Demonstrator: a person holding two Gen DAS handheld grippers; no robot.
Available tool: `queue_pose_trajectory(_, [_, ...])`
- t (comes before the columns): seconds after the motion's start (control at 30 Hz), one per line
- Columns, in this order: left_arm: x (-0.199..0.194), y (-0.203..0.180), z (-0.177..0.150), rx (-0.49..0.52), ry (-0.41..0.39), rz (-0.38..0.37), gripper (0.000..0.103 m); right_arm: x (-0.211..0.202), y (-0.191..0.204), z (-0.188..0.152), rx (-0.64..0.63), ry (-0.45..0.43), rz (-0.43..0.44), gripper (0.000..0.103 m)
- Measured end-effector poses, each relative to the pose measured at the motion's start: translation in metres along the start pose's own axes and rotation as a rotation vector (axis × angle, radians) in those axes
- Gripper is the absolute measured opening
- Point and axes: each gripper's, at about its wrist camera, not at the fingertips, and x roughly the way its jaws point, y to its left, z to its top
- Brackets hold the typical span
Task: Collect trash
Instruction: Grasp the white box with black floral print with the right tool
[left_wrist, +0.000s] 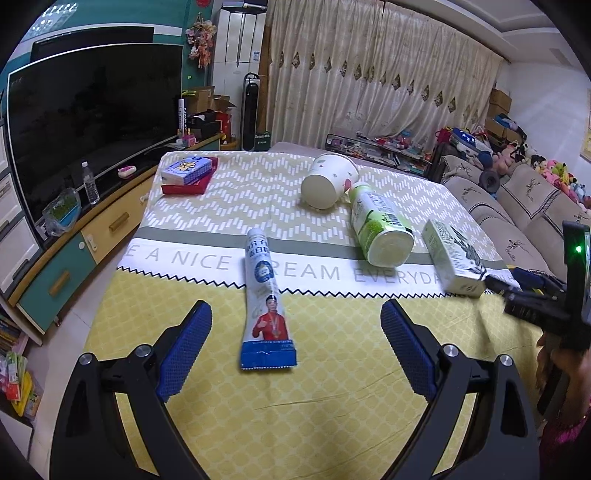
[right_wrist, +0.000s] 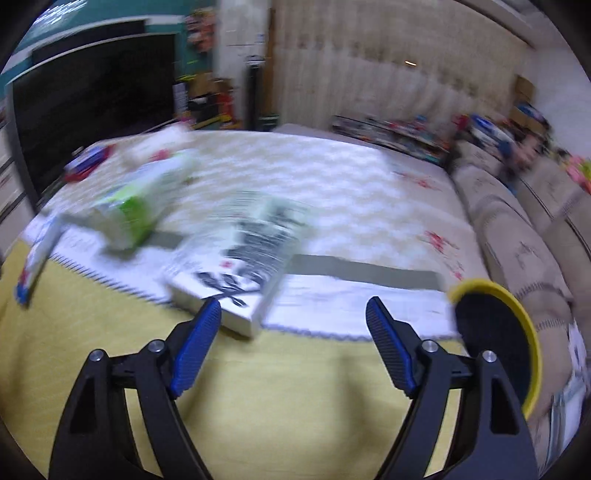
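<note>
**Both claws open above the littered worktop**

The left claw (left_wrist: 295, 332) is spread wide, holding nothing, with a white-and-blue squeezed tube (left_wrist: 266, 299) lying flat between its fingers on the yellow patterned cloth (left_wrist: 332, 387). Beyond lie a tipped white paper cup (left_wrist: 327, 181), a green-labelled bottle (left_wrist: 380, 225) and a pale green carton (left_wrist: 454, 258). The right claw (right_wrist: 293, 343) also gapes empty just before the carton (right_wrist: 240, 273), in a blurred view.
</note>
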Motion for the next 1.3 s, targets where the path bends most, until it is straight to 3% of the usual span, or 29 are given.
queue_pose_trajectory(0.13, [0.001,-0.005,0.0,0.006,0.0,-0.003,0.091,0.0,-0.024,0.001,0.085,-0.015,0.024,0.076])
queue_pose_trajectory(0.23, [0.001,-0.009,0.001,0.012,-0.003,-0.005,0.091,-0.003,-0.011,0.002,0.071,-0.038,0.112,0.077])
queue_pose_trajectory(0.33, [0.001,-0.01,0.001,0.015,-0.004,-0.008,0.091,0.001,0.01,0.003,0.043,-0.032,0.145,0.08])
queue_pose_trajectory(0.43, [0.002,-0.011,0.0,0.018,-0.003,-0.013,0.091,0.01,0.027,0.006,0.035,-0.009,0.139,0.084])
queue_pose_trajectory(0.67, [0.005,-0.008,-0.002,0.008,0.003,-0.027,0.091,0.032,0.044,0.011,0.041,0.095,0.105,0.084])
queue_pose_trajectory(0.73, [0.006,-0.008,-0.003,0.004,0.005,-0.03,0.091,0.036,0.04,0.009,0.052,0.115,0.112,0.071])
queue_pose_trajectory(0.77, [0.007,-0.008,-0.003,0.004,0.006,-0.031,0.091,0.036,0.037,0.008,0.058,0.113,0.115,0.071])
queue_pose_trajectory(1.1, [0.014,-0.014,-0.004,0.013,0.02,-0.039,0.091,-0.033,-0.006,0.01,0.107,-0.118,0.169,0.07])
queue_pose_trajectory(1.3, [0.014,-0.02,-0.003,0.029,0.02,-0.041,0.091,-0.065,-0.027,0.016,0.136,-0.181,0.215,0.069])
